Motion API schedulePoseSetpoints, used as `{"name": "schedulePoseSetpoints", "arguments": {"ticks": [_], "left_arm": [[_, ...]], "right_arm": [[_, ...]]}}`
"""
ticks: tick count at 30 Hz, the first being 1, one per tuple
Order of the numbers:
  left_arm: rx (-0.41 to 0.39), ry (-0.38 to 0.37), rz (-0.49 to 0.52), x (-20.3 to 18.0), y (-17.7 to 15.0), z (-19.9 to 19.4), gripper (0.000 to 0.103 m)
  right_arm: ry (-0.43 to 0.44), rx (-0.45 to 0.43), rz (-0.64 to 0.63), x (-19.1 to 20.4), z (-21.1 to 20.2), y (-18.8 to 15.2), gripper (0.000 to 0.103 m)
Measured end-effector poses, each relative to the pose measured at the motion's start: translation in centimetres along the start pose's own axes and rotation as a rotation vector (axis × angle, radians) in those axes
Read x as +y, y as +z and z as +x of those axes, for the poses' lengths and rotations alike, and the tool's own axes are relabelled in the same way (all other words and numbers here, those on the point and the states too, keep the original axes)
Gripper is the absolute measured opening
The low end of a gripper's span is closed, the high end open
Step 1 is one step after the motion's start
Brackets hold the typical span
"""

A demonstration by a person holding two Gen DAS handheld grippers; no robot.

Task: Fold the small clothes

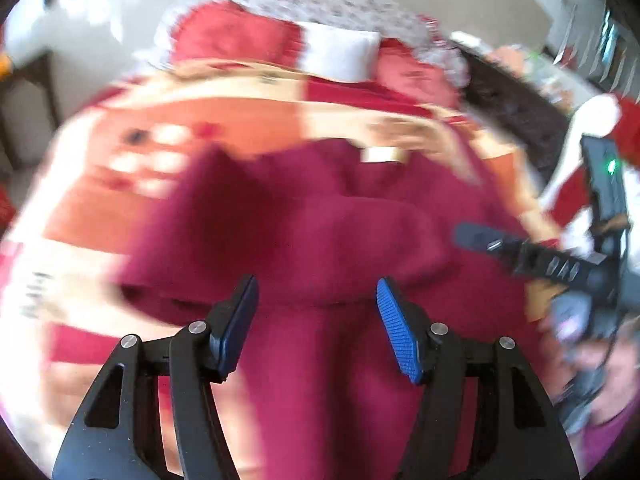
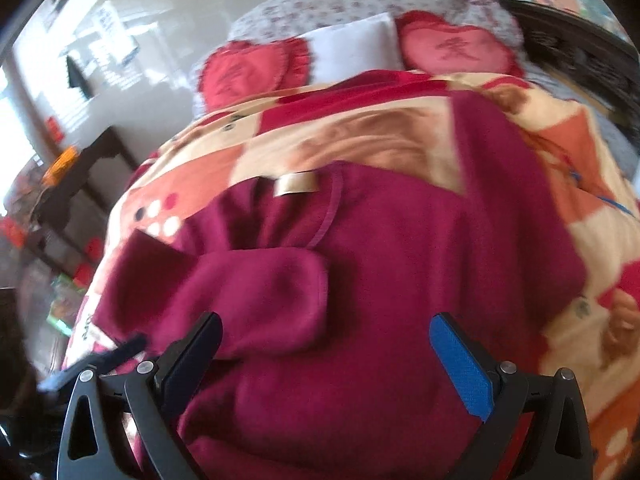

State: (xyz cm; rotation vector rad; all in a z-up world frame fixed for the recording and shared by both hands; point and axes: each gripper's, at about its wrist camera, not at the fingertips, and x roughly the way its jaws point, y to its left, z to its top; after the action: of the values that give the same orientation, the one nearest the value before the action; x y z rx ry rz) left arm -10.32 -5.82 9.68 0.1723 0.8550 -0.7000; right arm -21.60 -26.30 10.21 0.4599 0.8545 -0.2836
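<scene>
Hovering over the maroon top (image 2: 360, 280) on the blanket (image 2: 360, 136), both claws — left gripper (image 1: 316, 320), right gripper (image 2: 326, 360) — are spread, empty; a shallow pinch could drag the folded sleeve (image 2: 260, 300) loose.

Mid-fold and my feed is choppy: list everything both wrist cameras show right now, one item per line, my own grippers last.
maroon garment: one, dark red fleece, spread on the blanket, one sleeve folded across the front
neck label: one, beige, at the garment's collar
blanket: one, orange, cream and red patchwork, covers the bed
heart cushions: two, red, at the bed's head
white pillow: one, between the cushions
floral pillow: one, grey-white print, behind them
dark side table: one, left of the bed
left gripper: open, blue-padded fingers over the garment's lower part
right gripper: open, fingers apart over the garment
</scene>
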Motion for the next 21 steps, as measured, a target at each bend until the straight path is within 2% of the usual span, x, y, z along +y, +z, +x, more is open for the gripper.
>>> {"name": "schedulePoseSetpoints", "arguments": {"ticks": [2,4,5,6,7,8,9,10,11,12,15,16,18,19,21], "left_arm": [[0.008,0.122,0.024,2.2,-1.0,-0.2,0.062],[0.044,0.213,0.000,5.0,-1.9,0.5,0.062],[0.062,0.231,-0.029,6.1,-2.2,1.0,0.062],[0.071,0.233,-0.051,6.8,-2.5,1.5,0.062],[0.085,0.242,-0.078,7.5,-2.8,1.9,0.062],[0.102,0.253,-0.101,8.1,-3.0,2.3,0.062],[0.109,0.254,-0.113,8.4,-3.0,2.7,0.062],[0.112,0.253,-0.126,8.4,-2.9,3.1,0.062],[0.115,0.253,-0.138,8.6,-2.9,3.4,0.062],[0.116,0.251,-0.144,8.6,-2.8,3.5,0.062],[0.108,0.252,-0.140,7.7,-2.3,3.7,0.062],[0.107,0.247,-0.138,7.7,-2.4,3.7,0.062],[0.109,0.233,-0.131,7.2,-2.3,3.9,0.062],[0.113,0.229,-0.124,6.9,-2.1,4.3,0.062],[0.124,0.239,-0.113,6.5,-2.1,4.7,0.062]], "right_arm": [[-0.042,0.020,-0.024,0.7,1.6,0.2,0.103],[-0.077,0.027,-0.038,0.8,3.1,0.6,0.099],[-0.089,0.035,-0.050,1.0,4.2,0.8,0.089],[-0.098,0.053,-0.062,1.1,5.2,1.0,0.074],[-0.109,0.086,-0.068,1.1,6.4,1.1,0.067],[-0.119,0.114,-0.070,1.1,7.4,1.2,0.054],[-0.124,0.099,-0.079,1.2,7.6,1.2,0.045],[-0.105,0.072,-0.100,1.6,7.2,1.4,0.032],[-0.094,0.074,-0.118,1.9,6.8,1.6,0.006],[-0.087,0.069,-0.122,1.9,6.1,1.9,0.005],[-0.042,-0.038,-0.074,0.8,1.7,3.1,0.004],[-0.076,-0.091,-0.056,-0.1,-0.3,3.5,0.004],[-0.149,-0.143,-0.033,-1.7,-2.2,3.8,0.004],[-0.194,-0.155,-0.020,-2.6,-2.7,4.1,0.004],[-0.248,-0.112,-0.008,-4.2,-2.0,4.4,0.005]]}}
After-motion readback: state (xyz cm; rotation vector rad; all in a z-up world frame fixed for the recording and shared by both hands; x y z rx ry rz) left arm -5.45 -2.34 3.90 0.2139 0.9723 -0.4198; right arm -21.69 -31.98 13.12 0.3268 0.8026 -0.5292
